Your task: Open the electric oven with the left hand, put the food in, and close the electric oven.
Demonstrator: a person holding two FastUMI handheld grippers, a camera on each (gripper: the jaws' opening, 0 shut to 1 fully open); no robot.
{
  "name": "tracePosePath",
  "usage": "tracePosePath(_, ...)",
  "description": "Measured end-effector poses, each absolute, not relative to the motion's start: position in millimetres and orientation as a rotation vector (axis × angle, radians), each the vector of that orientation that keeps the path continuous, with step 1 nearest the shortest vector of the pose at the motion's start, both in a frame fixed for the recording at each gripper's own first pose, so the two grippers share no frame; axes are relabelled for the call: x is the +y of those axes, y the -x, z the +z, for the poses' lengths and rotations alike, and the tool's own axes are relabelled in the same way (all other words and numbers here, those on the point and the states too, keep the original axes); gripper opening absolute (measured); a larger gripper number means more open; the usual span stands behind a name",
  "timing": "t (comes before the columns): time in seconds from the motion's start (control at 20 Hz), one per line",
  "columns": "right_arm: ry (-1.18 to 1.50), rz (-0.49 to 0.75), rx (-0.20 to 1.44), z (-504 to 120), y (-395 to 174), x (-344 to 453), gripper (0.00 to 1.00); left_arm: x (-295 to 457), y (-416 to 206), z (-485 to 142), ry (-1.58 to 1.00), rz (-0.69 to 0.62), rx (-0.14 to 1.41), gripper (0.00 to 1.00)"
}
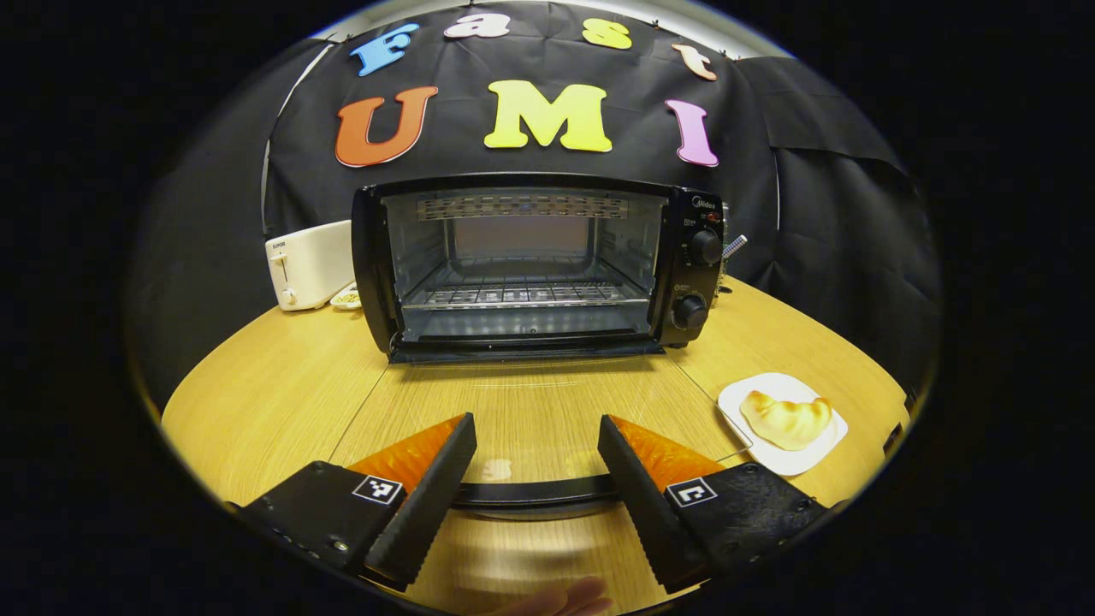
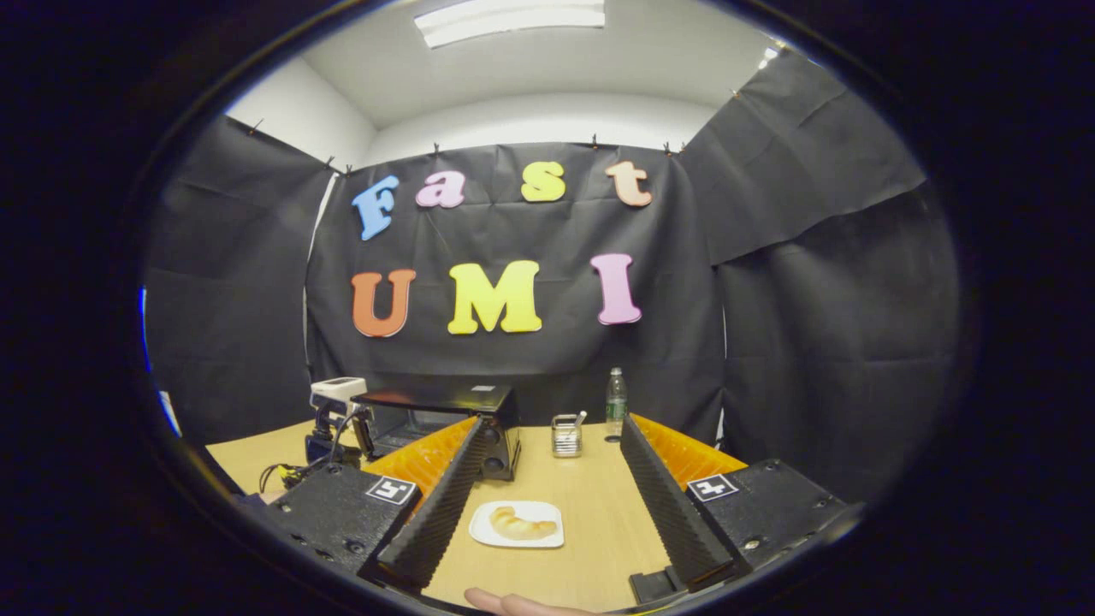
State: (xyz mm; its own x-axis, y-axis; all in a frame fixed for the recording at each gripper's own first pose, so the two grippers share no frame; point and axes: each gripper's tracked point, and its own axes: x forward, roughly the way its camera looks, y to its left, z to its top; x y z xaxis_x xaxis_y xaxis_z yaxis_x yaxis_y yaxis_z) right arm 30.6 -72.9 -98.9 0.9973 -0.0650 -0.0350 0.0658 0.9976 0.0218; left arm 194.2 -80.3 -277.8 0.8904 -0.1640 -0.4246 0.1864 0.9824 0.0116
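Right now your oven (image 1: 535, 265) sits at the back of the wooden table (image 1: 282, 385), straight ahead of your left claw (image 1: 536, 445), well apart from the fingertips. Its door (image 1: 535, 494) is down flat: the glass pane lies between and under your left fingers, and the dark handle bar runs across between them. Your left claw is spread wide and pinches nothing. Inside the oven you can see a wire rack (image 1: 522, 295). Two knobs sit one above the other on the oven's right panel, with a small logo above them, too small to read safely.

The food, a croissant (image 1: 787, 419), lies on a white plate (image 1: 817, 458) at the right of the table, just past your left claw's right finger and apart from it. In the right gripper view the croissant (image 2: 522, 523) on its plate (image 2: 488, 535) lies between your right claw's fingers, a little ahead of the tips, not touched. Your right claw (image 2: 552, 466) is spread wide too, empty.

A white toaster (image 1: 310, 263) stands left of the oven, with tiny writing near its top that is not readable. Farther back in the right gripper view stand a metal holder (image 2: 565, 436) and a water bottle (image 2: 615, 402). A fingertip (image 1: 569, 596) shows at the bottom edge.
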Motion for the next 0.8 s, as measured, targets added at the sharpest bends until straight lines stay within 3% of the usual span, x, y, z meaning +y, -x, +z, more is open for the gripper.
tracePosePath(0.3, -0.011, -0.062, 0.152, -136, -48, -56, 1.0, -74, -180, -238, -0.023, -0.129, 0.274, 0.92)
tracePosePath(0.35, -0.012, -0.049, 0.168, -142, -52, -51, 1.0, -71, -174, -225, -0.01, -0.113, 0.25, 0.82)
tracePosePath(0.4, -0.009, -0.04, 0.187, -148, -57, -48, 1.0, -67, -165, -213, -0.002, -0.104, 0.226, 0.92)
tracePosePath(0.8, 0.074, 0.063, 0.367, -222, -108, -20, 1.0, -36, -80, -124, -0.03, -0.09, 0.07, 0.91)
